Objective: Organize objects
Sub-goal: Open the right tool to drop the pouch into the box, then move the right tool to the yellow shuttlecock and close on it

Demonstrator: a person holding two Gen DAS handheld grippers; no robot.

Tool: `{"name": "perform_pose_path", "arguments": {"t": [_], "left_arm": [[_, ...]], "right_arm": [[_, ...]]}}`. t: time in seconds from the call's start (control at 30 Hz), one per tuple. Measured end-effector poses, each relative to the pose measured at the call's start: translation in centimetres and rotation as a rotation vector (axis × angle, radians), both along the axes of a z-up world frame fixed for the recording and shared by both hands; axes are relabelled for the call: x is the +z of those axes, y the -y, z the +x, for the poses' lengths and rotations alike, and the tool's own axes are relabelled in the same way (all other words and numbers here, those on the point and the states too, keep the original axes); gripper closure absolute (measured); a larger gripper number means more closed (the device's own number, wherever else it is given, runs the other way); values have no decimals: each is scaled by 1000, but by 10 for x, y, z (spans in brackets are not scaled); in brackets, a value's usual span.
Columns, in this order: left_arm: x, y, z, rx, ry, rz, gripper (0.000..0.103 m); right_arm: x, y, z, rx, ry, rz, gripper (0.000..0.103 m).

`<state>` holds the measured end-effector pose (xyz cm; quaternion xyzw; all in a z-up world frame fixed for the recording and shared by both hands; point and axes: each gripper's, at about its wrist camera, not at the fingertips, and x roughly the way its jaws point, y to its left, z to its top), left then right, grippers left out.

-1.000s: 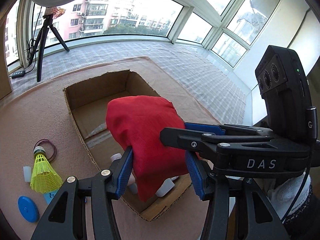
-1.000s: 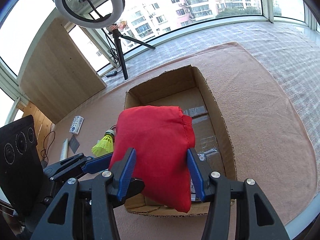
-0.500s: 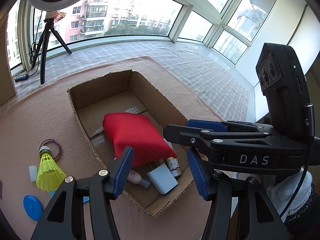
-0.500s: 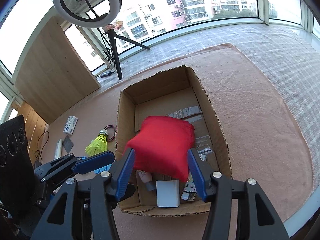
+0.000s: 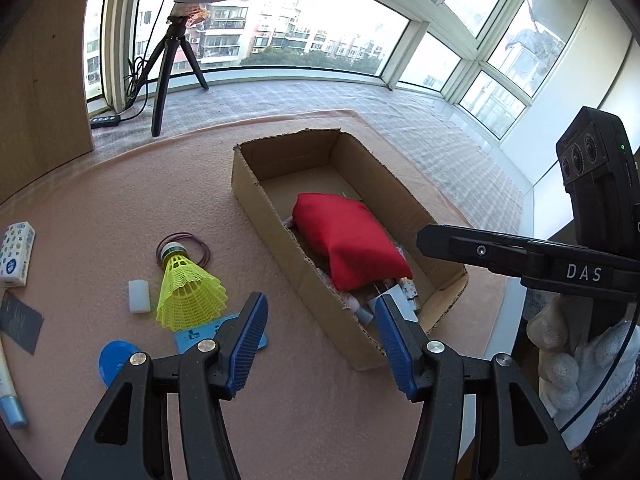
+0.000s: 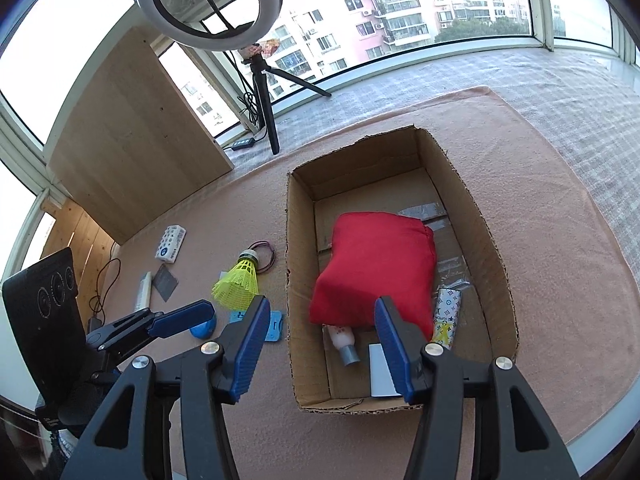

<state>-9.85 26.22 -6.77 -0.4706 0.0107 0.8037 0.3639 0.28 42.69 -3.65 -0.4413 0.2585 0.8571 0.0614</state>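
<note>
A red cloth bag (image 5: 348, 244) (image 6: 376, 268) lies inside the open cardboard box (image 5: 256, 216) (image 6: 296, 264), on top of small items. My left gripper (image 5: 320, 320) is open and empty, hovering over the box's near left corner; its blue finger (image 6: 192, 312) shows in the right wrist view. My right gripper (image 6: 320, 320) is also open and empty above the box's near wall. A yellow shuttlecock (image 5: 188, 292) (image 6: 238, 282), a blue disc (image 5: 116, 360), a blue card (image 5: 200, 334) and a white cylinder (image 5: 139, 296) lie on the mat left of the box.
A small bottle (image 6: 344, 344), a white card (image 6: 380, 368) and a patterned pack (image 6: 446, 316) sit in the box. A tissue pack (image 5: 15, 254), a dark card (image 5: 18, 322) and a hair tie (image 5: 200, 246) lie far left. A ring-light tripod (image 6: 264, 92) and a wooden board (image 6: 132, 132) stand behind.
The red bag, held up between both grippers a second ago, has dropped into the box. Both grippers have pulled back from it, the left one swinging left.
</note>
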Motion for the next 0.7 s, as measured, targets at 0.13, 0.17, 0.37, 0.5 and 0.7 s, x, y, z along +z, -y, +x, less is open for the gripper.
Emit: {"name": "perform_pose_path", "arguments": {"t": [0.13,0.17,0.37,0.5,0.7], "left_arm": [[-12,42,-6,69,23,-19,43],[-15,53,-9,90,30,-25,43],[-35,110,-22,199,62,-57,43],[-49,129,-25,225,84,-79,44],[-54,130,-24,217,86,-88,44]], "right_arm": [[2,17,-5,22,-9,-15,52],[2,23,-7,31,-10,-16,52],[2,51,-22,89,-10,-36,53],[0,65,-33,108,-11,-52,52],[-9,79,-52,130,7,-74,53]]}}
